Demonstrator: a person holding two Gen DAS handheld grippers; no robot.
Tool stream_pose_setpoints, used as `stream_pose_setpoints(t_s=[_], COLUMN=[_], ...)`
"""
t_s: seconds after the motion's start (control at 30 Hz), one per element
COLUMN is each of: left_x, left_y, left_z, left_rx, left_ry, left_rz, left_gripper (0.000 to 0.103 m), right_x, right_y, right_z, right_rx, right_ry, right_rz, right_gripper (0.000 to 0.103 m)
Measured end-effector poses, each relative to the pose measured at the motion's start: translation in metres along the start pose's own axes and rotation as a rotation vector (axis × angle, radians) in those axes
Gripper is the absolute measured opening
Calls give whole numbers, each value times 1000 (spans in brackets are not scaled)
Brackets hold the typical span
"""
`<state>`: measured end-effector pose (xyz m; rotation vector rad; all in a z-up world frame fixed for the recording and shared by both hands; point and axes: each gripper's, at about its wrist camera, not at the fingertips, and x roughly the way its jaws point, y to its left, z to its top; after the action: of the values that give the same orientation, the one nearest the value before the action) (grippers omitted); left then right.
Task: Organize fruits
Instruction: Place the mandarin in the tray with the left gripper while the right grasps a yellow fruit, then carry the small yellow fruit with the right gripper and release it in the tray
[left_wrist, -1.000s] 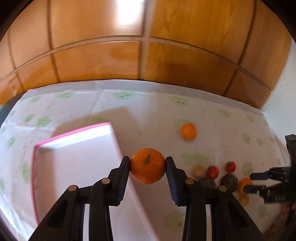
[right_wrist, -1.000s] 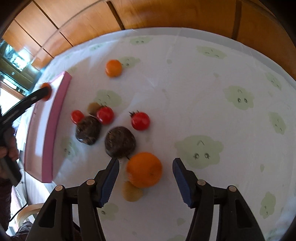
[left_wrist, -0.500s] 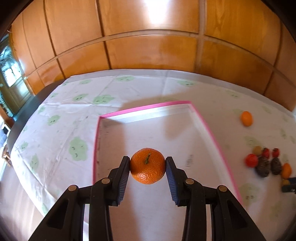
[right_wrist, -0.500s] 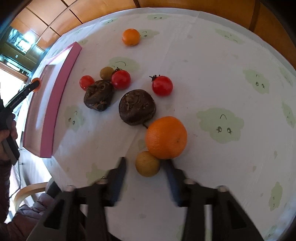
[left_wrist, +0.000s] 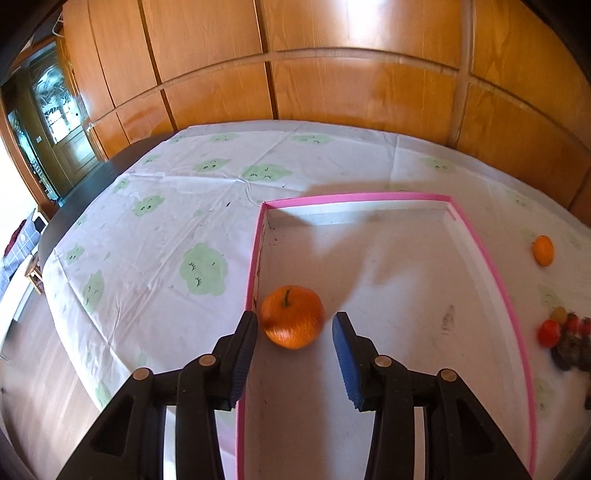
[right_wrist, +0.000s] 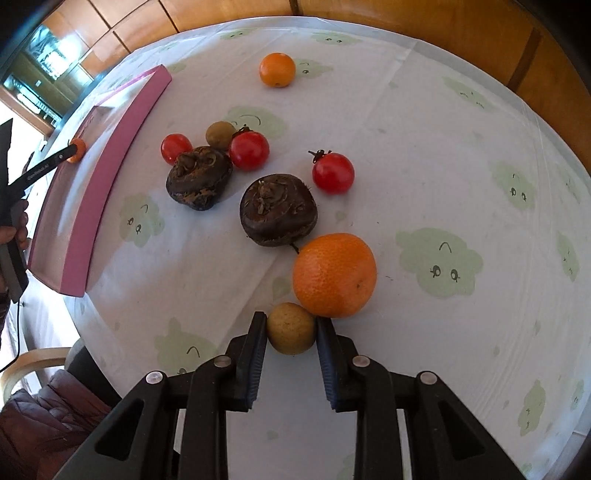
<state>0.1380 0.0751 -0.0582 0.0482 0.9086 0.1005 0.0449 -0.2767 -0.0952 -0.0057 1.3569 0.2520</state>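
Left gripper (left_wrist: 291, 334): opened wide over the pink-rimmed tray (left_wrist: 491, 273); nothing is held, and a clear gap is seen on its right side.

Tangerine in tray (left_wrist: 292, 316): seen on the tray floor near the left wall, just ahead of the left gripper's tips; slightly blurred, so it cannot be told whether it is at rest.

Right gripper (right_wrist: 291, 328): narrowed around a small tan fruit (right_wrist: 291, 328); both pads are seen against its sides, so it is judged as gripped, though the fruit looks to be on the bench (right_wrist: 424, 155).

Large tangerine (right_wrist: 334, 275): touching the tan fruit's upper right; it may be nudged when that fruit is lifted.

Progress: early, as judged here. One fruit is in the tray and a second is being taken.

Left on the bench: the large tangerine, a small tangerine (right_wrist: 277, 69) far off alone, three cherry tomatoes (right_wrist: 333, 172), two dark knobbly fruits (right_wrist: 277, 209) and a second tan fruit (right_wrist: 220, 134).

Hidden or unclear: the tray's near end is cut off by the left gripper and the picture's edge. In the left view the fruit cluster at the right edge is smeared and cannot be counted. The dark fruits' kind cannot be named with certainty. How the fruits are to be sorted is not shown.
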Motion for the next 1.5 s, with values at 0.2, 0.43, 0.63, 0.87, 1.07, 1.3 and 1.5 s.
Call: stream_pose_setpoints(t_s=[0.2,0.43,0.63,0.87,1.07,1.3,1.5], left_x=[-28,-55,-68,-83,-87,-86,-83], left_y=[1,-7,-14,-14,-9,2,16], left_z=[-20,-48,-59,-63,-65,-69,-74], left_rx=[-48,-33,-23,-23,-28,-57,-88], left_ry=[-32,-64,-84,-116,-127,-122,-118], left_rz=[-41,-65,-99,-121,-120,-122,-103], left_gripper=[53,63,63,65,66,68,70], right_x=[1,1,9,12,1,-13,0], right_y=[14,46,83,123,165,217,254], right_z=[-1,-9,-21,-15,10,40,63], right_rx=[-28,-72,-116,-108,-124,-188,-225], right_ry=[-9,7,-24,-82,-179,-288,-288], right_rz=[-44,-76,-69,-1,90,156,158], right_gripper=[27,27,27,26,26,26,26])
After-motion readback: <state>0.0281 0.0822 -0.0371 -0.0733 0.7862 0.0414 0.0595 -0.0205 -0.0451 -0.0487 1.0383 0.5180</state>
